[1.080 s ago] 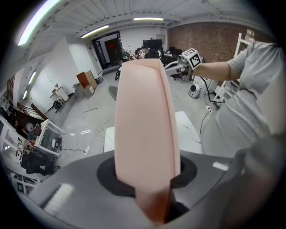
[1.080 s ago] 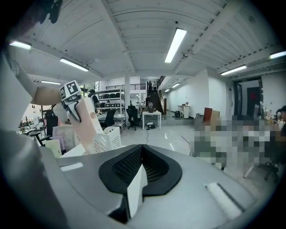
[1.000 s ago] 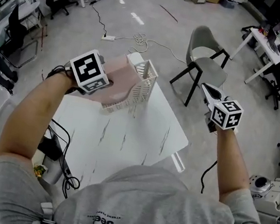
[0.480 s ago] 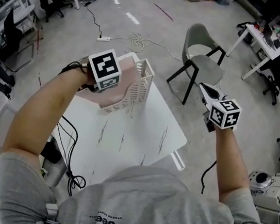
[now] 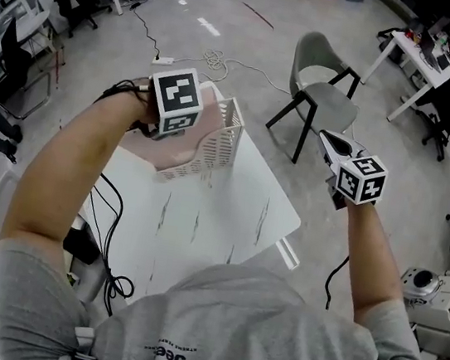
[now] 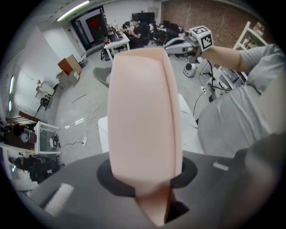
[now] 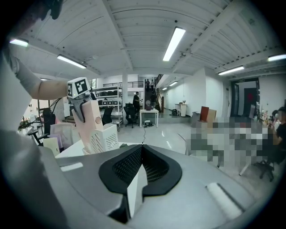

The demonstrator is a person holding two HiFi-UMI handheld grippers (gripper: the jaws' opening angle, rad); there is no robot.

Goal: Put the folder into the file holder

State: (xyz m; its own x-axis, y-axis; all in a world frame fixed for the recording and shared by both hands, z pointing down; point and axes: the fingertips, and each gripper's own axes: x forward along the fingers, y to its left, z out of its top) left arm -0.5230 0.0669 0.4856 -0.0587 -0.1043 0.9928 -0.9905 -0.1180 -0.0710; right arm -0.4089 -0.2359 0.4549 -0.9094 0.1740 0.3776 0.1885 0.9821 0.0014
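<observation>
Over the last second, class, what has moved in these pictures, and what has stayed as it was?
The left hand-held gripper, still shut on the pink folder, has carried it farther from the person, toward the white file holder. Nothing was let go. The file holder stands as before on the table, and the right hand-held gripper stays shut and empty at the right.

1. The left arm (image 5: 67,168) is stretching forward, with the forearm raised.
2. The left gripper (image 6: 147,188) is clamping a pink folder (image 6: 143,112) between its jaws, and the folder is running out well past the fingertips.
3. The right arm (image 5: 365,255) is bending at the elbow, out to the side.
4. The right gripper (image 5: 328,142) is pointing forward, its jaws pressing together with nothing between them.
</observation>
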